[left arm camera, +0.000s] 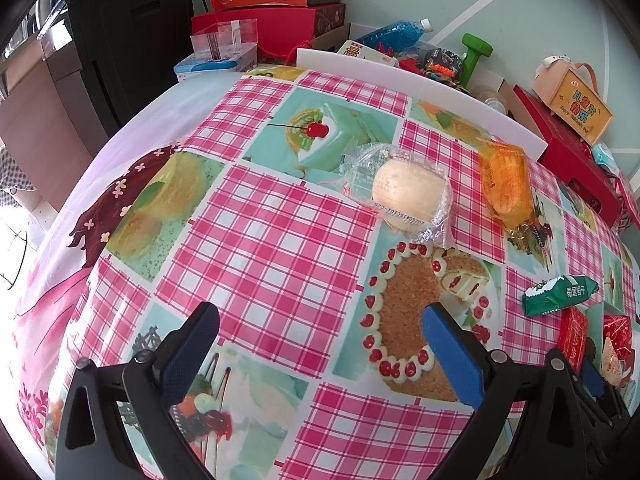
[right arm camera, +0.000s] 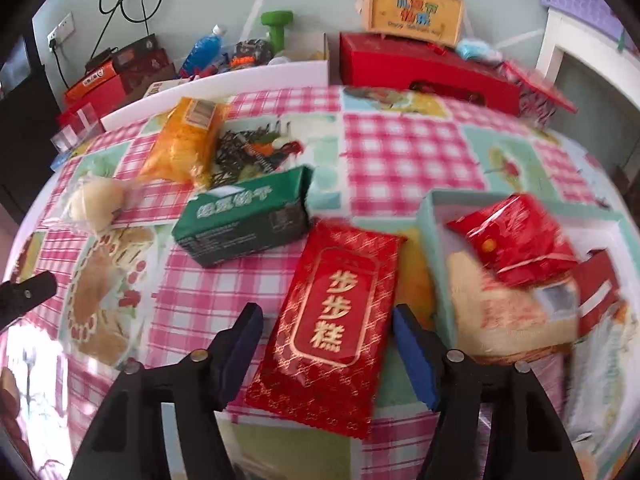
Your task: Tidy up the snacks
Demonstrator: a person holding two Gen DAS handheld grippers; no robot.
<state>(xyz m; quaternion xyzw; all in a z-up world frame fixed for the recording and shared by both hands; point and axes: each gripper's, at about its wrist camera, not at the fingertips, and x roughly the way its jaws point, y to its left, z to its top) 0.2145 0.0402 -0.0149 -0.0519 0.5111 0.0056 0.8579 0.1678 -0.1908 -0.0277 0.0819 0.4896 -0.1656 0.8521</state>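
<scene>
My right gripper [right arm camera: 326, 312] points down at the checked tablecloth, its jaws astride a red packet with gold characters [right arm camera: 336, 320]. A gap shows beside the left pad, so it counts as open. To the right, a pale blue box [right arm camera: 430, 216] holds a red wrapped snack [right arm camera: 520, 240] and other packets. A green packet [right arm camera: 244, 216], an orange packet [right arm camera: 188, 140] and a bun in clear wrap [right arm camera: 96, 204] lie farther back to the left. My left gripper [left arm camera: 320, 312] hovers open and empty over the cloth, short of the bun [left arm camera: 408, 196] and orange packet [left arm camera: 506, 180].
A white board [left arm camera: 420, 80] edges the table's far side. Behind it sit red boxes [right arm camera: 428, 68], a green dumbbell [left arm camera: 476, 56], a blue bottle [left arm camera: 396, 30] and a yellow carry box [right arm camera: 416, 12]. A clear plastic box [left arm camera: 224, 36] stands at the back left.
</scene>
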